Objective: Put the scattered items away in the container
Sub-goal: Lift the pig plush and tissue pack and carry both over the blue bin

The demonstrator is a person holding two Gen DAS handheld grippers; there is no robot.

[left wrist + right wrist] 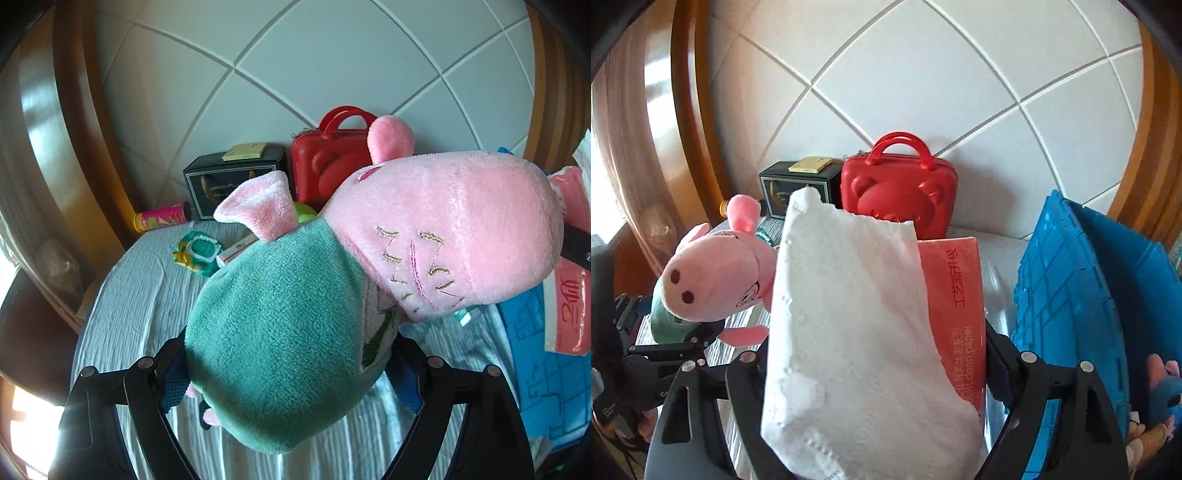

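My left gripper (291,373) pinches the pink plush pig in a green dress (314,295), off the bed. My right gripper (875,369) clamps the red tissue pack (955,295), white sheet trailing; the blue plastic crate (1071,295) stands at three o'clock.

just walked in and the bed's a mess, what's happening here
A person is tidying toys on the bed with two handheld grippers. The left gripper is clamped on a pink pig plush in a green outfit; the right gripper grips a red tissue pack. The blue crate stands to the right, and other items still lie on the bedspread.
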